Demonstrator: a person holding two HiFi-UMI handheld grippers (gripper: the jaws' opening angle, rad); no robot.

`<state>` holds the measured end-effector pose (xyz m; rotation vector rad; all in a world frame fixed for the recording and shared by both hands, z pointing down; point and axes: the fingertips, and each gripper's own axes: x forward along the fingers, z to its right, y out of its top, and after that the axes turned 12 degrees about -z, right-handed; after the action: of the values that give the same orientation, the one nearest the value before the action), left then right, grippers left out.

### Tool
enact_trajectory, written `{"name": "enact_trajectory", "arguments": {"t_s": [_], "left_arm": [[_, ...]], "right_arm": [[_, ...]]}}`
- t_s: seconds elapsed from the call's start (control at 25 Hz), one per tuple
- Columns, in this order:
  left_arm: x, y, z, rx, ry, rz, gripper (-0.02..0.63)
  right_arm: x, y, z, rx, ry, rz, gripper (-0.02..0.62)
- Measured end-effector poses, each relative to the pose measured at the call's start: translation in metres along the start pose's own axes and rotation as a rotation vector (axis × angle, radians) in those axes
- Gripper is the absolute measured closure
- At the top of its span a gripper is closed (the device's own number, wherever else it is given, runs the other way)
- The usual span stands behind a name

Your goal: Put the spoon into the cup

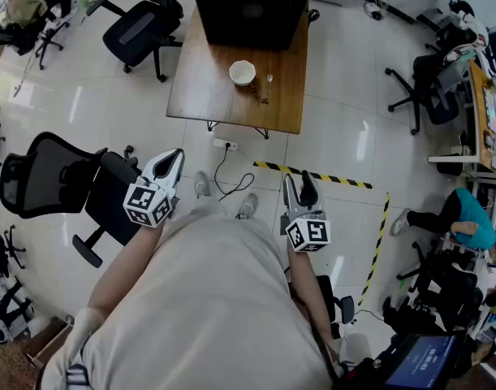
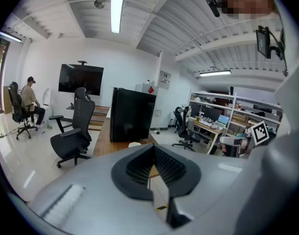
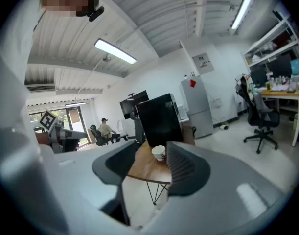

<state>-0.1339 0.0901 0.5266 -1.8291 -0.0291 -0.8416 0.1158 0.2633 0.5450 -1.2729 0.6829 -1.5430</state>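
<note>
I'm standing well back from the table [image 1: 200, 88], both grippers held out in front of me at the bottom half of the head view, and nothing is in hand yet. My left gripper [image 1: 174, 154] has its jaws drawn together at the tips with nothing between them. My right gripper [image 1: 299, 179] has its jaws well apart and empty, and in the right gripper view the cup shows far off through the gap.

The cup [image 1: 243, 72] is white and sits upright on the wood at upper centre of the head view. The spoon [image 1: 267, 88] lies flat just to its right, close but apart from it. Behind them looms a big black box [image 1: 252, 6].

Here's what worries me. Between me and the table there's a power strip [image 1: 224, 145] with its cable looping across the tiles, right on my line in. If I catch a foot on that, the whole approach lurches.

The spoon is thin and flat on the wood. If I come in too level, the pads may skate over it or shove it along the top. It's also so near the cup that a wide jaw could clip the cup and tip it. So I'd come in from the right, angled down, and aim for the handle.
</note>
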Motion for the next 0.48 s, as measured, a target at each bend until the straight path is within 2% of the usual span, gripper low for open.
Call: {"name": "enact_trajectory", "arguments": {"t_s": [0.24, 0.4, 0.48], "left_arm": [[-0.014, -0.006, 0.024, -0.034, 0.014, 0.02, 0.6], [-0.019, -0.01, 0.031, -0.06, 0.045, 0.017, 0.601], [-0.021, -0.015, 0.032, -0.089, 0.073, 0.008, 0.601]], "right_arm": [[-0.03, -0.007, 0.012, 0.007, 0.012, 0.01, 0.391], [-0.04, 0.0, 0.016, 0.087, 0.088, 0.033, 0.391], [-0.044, 0.007, 0.017, 0.091, 0.112, 0.051, 0.391]]}}
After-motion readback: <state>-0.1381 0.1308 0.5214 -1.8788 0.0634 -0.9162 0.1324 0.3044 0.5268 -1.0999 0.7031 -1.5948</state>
